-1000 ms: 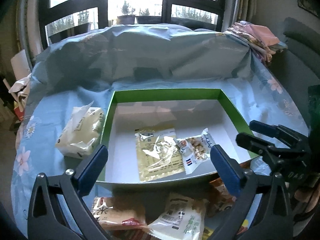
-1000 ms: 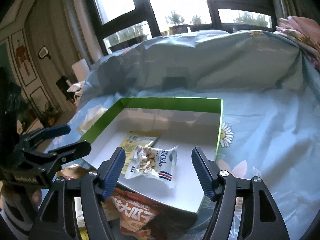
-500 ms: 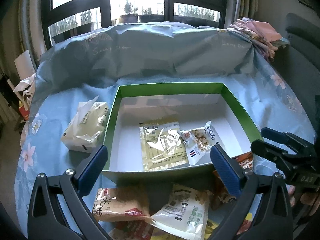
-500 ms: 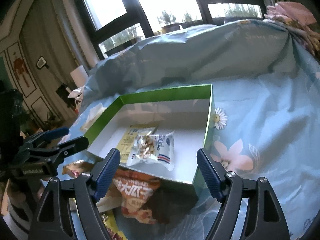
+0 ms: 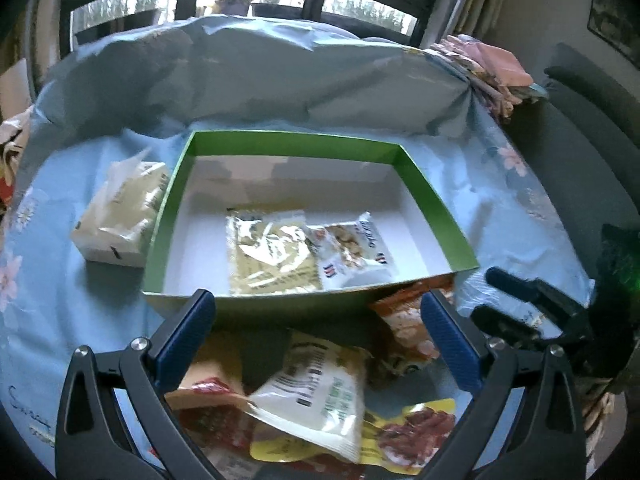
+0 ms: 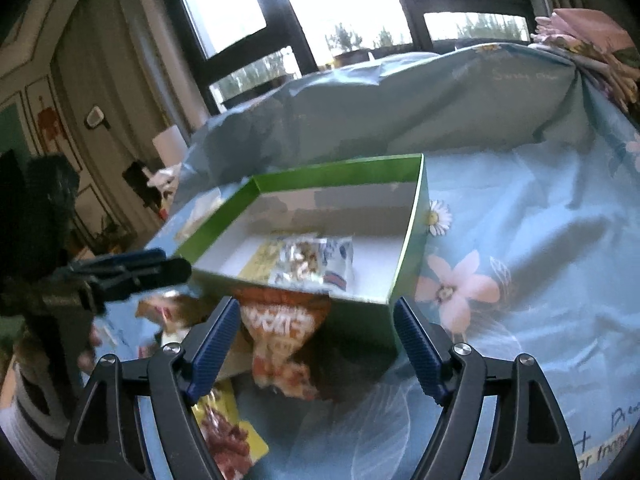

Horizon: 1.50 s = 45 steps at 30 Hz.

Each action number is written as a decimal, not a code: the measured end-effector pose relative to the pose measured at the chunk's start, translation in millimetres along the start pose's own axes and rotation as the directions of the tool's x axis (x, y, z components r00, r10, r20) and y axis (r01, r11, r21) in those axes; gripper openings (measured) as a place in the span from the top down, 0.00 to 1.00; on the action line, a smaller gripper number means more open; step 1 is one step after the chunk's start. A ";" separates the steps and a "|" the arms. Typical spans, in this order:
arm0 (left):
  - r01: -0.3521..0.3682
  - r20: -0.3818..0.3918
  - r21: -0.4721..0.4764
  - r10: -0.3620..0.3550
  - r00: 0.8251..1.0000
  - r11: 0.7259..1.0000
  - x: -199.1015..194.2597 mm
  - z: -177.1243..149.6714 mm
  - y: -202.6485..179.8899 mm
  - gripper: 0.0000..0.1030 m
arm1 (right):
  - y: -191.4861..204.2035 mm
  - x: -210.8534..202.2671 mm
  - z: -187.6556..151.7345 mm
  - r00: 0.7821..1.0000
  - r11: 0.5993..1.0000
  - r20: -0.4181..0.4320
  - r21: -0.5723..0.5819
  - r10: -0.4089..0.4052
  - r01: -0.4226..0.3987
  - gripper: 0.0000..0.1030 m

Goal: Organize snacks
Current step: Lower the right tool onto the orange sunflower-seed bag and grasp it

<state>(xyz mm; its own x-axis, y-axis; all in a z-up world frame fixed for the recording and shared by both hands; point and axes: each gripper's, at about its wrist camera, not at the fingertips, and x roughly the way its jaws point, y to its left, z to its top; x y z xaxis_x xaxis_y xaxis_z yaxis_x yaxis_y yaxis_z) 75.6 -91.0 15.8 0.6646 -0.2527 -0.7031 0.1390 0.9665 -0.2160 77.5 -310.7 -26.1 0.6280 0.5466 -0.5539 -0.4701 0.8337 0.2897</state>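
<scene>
A green-walled box (image 5: 172, 208) (image 6: 414, 216) with a white floor stands on the blue flowered cloth. Inside lie a yellow-gold packet (image 5: 268, 256) and a clear nut packet (image 5: 356, 244) (image 6: 316, 260). Loose snacks lie in front of the box: a white packet (image 5: 316, 396), an orange packet (image 5: 408, 324) (image 6: 284, 328), a yellow packet with red meat picture (image 5: 416, 432) (image 6: 228, 436) and a red-and-tan packet (image 5: 208, 388). My left gripper (image 5: 318, 340) is open and empty over the white packet. My right gripper (image 6: 316, 348) is open and empty over the orange packet.
A cream tissue pack (image 5: 120, 216) lies left of the box. The cloth rises into a draped wall (image 5: 304, 76) behind the box. Folded pink fabric (image 5: 488, 64) sits at the back right. A dark chair (image 5: 580, 152) stands to the right.
Both grippers have drawn back from the box toward the near table edge, bringing the loose snack pile into view beneath them. Both stay open and empty.
</scene>
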 end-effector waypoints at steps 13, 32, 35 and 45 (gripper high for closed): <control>0.160 -0.089 0.032 -0.157 0.984 0.987 20.4 -12.7 -30.7 0.01 | 7.8 13.4 -16.4 0.995 0.999 -0.087 -0.029 0.039 -0.041 0.23; 0.242 -0.175 0.020 -0.235 0.956 0.970 43.0 -18.1 -43.4 0.01 | 5.4 20.4 -19.2 0.992 0.999 -0.116 -0.006 0.045 -0.046 0.23; 0.248 -0.181 0.019 -0.240 0.954 0.969 44.2 -19.3 -44.0 0.01 | 5.7 22.5 -20.3 0.991 0.999 -0.125 -0.005 0.043 -0.044 0.23; 0.269 -0.196 0.032 -0.258 0.946 0.963 49.2 -23.7 -50.2 0.06 | 9.8 32.8 -23.3 0.985 0.999 -0.163 -0.016 0.048 -0.051 0.23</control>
<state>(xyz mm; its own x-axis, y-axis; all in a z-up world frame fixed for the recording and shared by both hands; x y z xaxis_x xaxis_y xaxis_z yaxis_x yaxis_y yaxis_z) 83.9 -153.0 -23.9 0.4489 -0.4970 -0.7426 0.3358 0.8639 -0.3752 79.0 -286.4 -59.6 0.4953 0.5660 -0.6590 -0.5113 0.8032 0.3056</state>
